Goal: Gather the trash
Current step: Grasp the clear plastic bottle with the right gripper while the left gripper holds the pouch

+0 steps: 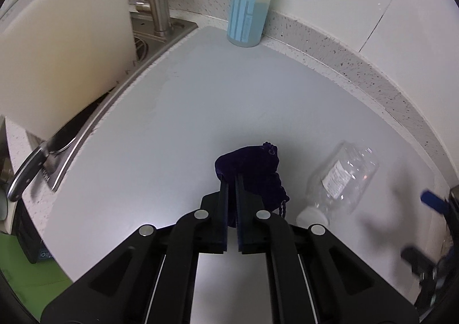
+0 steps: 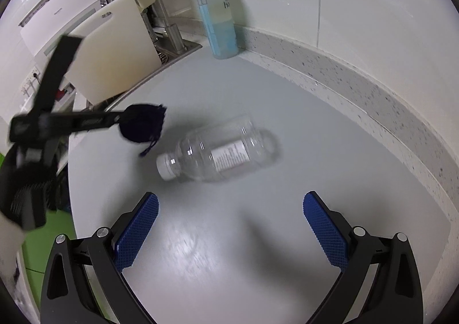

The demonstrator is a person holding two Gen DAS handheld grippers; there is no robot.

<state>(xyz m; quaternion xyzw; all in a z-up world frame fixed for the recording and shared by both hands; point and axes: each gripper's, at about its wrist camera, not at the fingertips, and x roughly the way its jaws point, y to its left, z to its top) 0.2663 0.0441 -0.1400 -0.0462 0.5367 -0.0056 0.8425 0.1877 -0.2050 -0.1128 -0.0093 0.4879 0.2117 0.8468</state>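
- My left gripper (image 1: 231, 180) pinches a dark purple drawstring cloth pouch (image 1: 252, 172)
- My right gripper (image 2: 231, 226) gapes wide; the clear plastic bottle (image 2: 218, 153) lies crosswise just ahead, cap leftward

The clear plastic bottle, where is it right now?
The clear plastic bottle lies on its side on the grey counter, ahead of the open right gripper and beside the dark pouch.

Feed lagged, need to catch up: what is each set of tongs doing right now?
Left tongs: shut on the dark blue pouch.
Right tongs: open, holding nothing; the clear plastic bottle lies ahead on the counter.
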